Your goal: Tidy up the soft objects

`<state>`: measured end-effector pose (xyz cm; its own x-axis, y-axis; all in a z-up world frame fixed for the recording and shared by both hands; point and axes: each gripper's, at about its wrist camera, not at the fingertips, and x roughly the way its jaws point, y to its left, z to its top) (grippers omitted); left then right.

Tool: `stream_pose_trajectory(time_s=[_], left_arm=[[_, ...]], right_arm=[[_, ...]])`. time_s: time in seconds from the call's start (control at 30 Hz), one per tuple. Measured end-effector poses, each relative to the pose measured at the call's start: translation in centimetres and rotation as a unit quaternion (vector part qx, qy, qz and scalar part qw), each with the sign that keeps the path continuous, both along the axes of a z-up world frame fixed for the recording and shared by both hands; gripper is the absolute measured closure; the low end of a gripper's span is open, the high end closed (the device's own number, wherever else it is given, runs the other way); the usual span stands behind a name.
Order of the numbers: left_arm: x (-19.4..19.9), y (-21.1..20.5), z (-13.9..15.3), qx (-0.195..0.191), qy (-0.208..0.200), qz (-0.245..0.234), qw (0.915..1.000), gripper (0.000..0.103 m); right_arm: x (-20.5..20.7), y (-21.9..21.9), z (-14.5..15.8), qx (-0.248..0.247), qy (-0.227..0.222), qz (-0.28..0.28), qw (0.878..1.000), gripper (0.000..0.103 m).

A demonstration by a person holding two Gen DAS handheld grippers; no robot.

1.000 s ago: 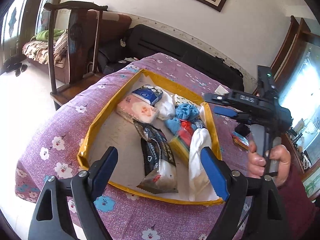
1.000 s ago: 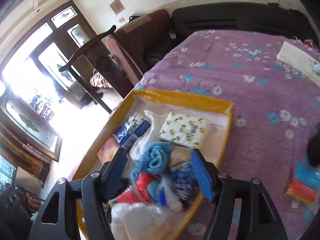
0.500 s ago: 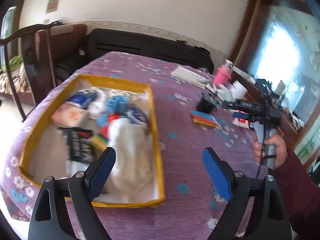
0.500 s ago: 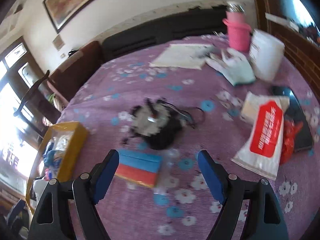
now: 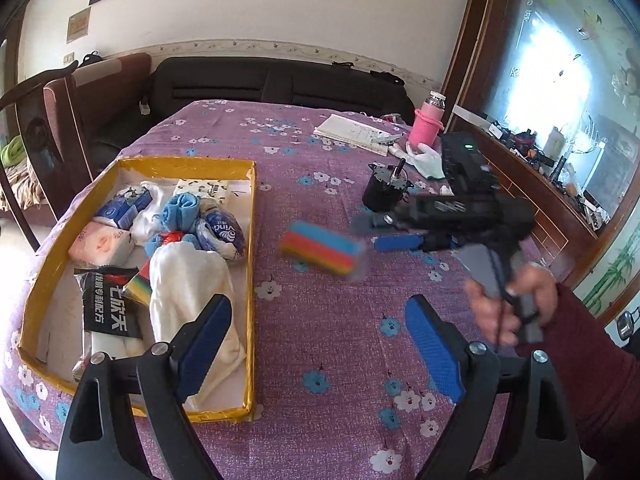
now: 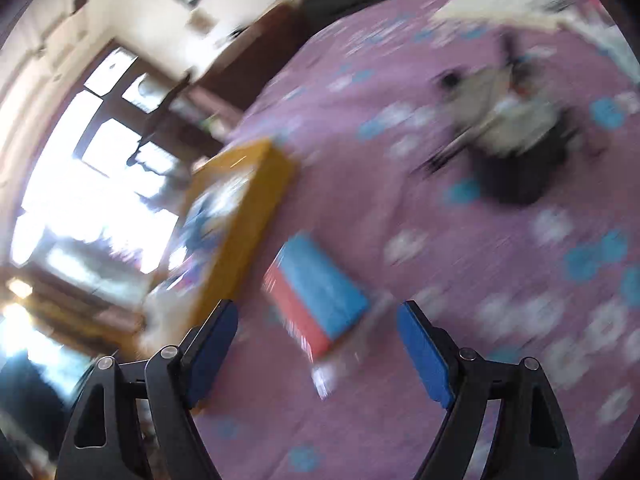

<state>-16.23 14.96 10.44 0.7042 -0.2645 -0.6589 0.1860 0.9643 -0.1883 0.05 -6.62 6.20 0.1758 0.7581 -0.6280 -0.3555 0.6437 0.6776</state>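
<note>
Beyond both pairs of fingers spreads the surface [image 5: 328, 344], covered in a purple flowered cloth, and to the left of the left gripper [image 5: 316, 344] on it lies the yellow-rimmed tray [image 5: 253, 280], already packed with tissue packs, a rolled blue towel [image 5: 180, 210] and a white cloth [image 5: 188, 280]. The left fingers stand wide apart with nothing between them, its left finger over the tray's near end, its right one over bare cloth.

Ahead of the right gripper [image 6: 318, 344], just past the gap between its fingers and slightly left of centre, sits the stack of coloured sponges [image 6: 316, 292], blue on top and red below, in what looks like a clear wrapper. It lies apart from the tray's side wall. The right fingers have just been opening and stand wide, and nothing is between them yet.

The stack looks very light and squashy, so it should give under pressure rather than resist. The wrapper may be slick, and a pinch on its loose end would likely slide or only lift film. Better to close across the short width of the block, mid-length, with the fingers low on both long sides, squeezing only enough to dent it.

Farther off beyond the right fingers sits a dark round object [image 6: 516, 152], blurred here.
</note>
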Motion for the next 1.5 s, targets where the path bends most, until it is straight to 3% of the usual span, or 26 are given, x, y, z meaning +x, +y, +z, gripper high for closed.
stream_pose_trajectory(time_s=[0.07, 0.13, 0.27, 0.33, 0.43, 0.6, 0.77, 0.93, 1.07, 1.23, 1.3, 1.4, 1.5], left_arm=[[0.3, -0.4, -0.2, 0.001, 0.004, -0.005, 1.0000, 0.015], [0.6, -1.0, -0.5, 0.004, 0.008, -0.014, 0.9999, 0.015], [1.5, -2.4, -1.5, -0.005, 0.023, -0.035, 0.9991, 0.015], [1.9, -3.0, -2.0, -0.014, 0.033, -0.042, 0.9985, 0.015], [2.6, -4.2, -2.9, -0.023, 0.049, -0.051, 0.9972, 0.015], [4.0, -5.3, -3.9, -0.018, 0.068, -0.050, 0.9963, 0.015], [7.2, -5.5, -5.8, -0.031, 0.115, -0.024, 0.9927, 0.015], [10.4, -6.0, -7.3, -0.023, 0.142, 0.001, 0.9896, 0.015], [12.9, -6.7, -7.4, 0.014, 0.144, 0.023, 0.9892, 0.015], [16.0, -7.5, -8.2, 0.051, 0.148, 0.042, 0.9868, 0.015], [16.6, -8.5, -8.2, 0.061, 0.143, 0.013, 0.9877, 0.015], [15.9, -10.1, -7.5, 0.027, 0.147, -0.076, 0.9859, 0.015], [14.9, -10.3, -5.9, 0.043, 0.114, -0.084, 0.9890, 0.015]], right_arm=[[-2.3, -0.4, 1.8, -0.010, -0.042, 0.023, 0.999, 0.016], [-3.7, -2.7, 3.5, -0.022, -0.082, -0.002, 0.996, 0.016], [-4.4, -10.5, 5.4, -0.107, -0.142, -0.153, 0.972, 0.017], [-4.1, -14.7, 5.3, -0.157, -0.136, -0.245, 0.947, 0.017], [-3.2, -18.7, 4.3, -0.162, -0.118, -0.308, 0.930, 0.017], [-0.8, -18.5, 3.0, -0.157, -0.106, -0.312, 0.931, 0.017], [1.0, -17.1, 2.1, -0.252, -0.124, -0.332, 0.901, 0.017], [1.4, -16.6, 1.2, -0.267, -0.132, -0.317, 0.900, 0.017], [1.4, -15.9, 0.5, -0.283, -0.143, -0.305, 0.898, 0.017], [1.3, -16.1, 0.3, -0.269, -0.143, -0.307, 0.902, 0.017], [1.3, -16.2, 0.3, -0.263, -0.142, -0.308, 0.903, 0.017], [1.2, -16.5, 0.2, -0.255, -0.142, -0.304, 0.907, 0.017], [1.1, -16.5, 0.1, -0.254, -0.141, -0.303, 0.908, 0.017]])
